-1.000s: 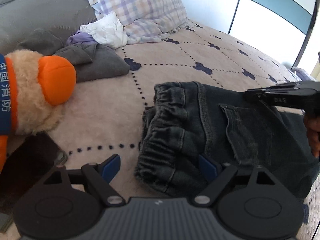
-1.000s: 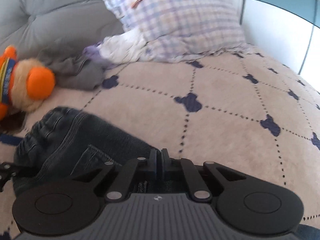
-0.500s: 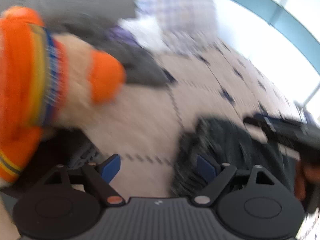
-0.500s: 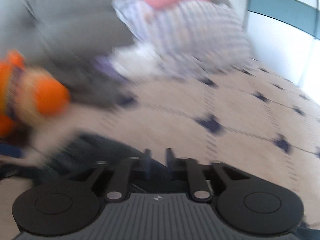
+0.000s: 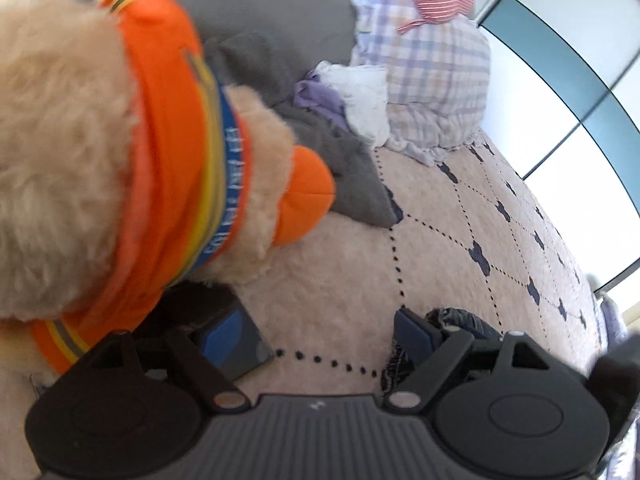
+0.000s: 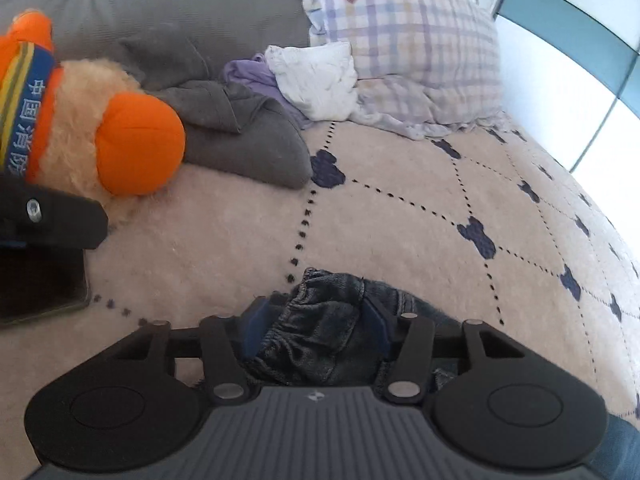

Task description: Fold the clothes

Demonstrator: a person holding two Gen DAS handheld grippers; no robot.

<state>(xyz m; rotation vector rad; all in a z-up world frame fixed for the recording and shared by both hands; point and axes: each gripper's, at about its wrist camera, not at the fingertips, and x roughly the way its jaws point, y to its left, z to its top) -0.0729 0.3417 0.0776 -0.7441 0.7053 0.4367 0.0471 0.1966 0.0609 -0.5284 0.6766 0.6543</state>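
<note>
Jeans (image 6: 324, 320) bunched on bed (image 6: 400, 208), waistband between my right gripper (image 6: 316, 332) jaws, opening, not pinching. Left gripper (image 5: 308, 332) wide, empty. Denim looks heavy, floppy; I'd grip the waistband seam.

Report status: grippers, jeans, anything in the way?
Left gripper open, empty. Right gripper opening, jeans waistband between fingers. Plush toy crowding left side.

Jeans (image 6: 320, 320) — mostly hidden, perhaps folded
</note>
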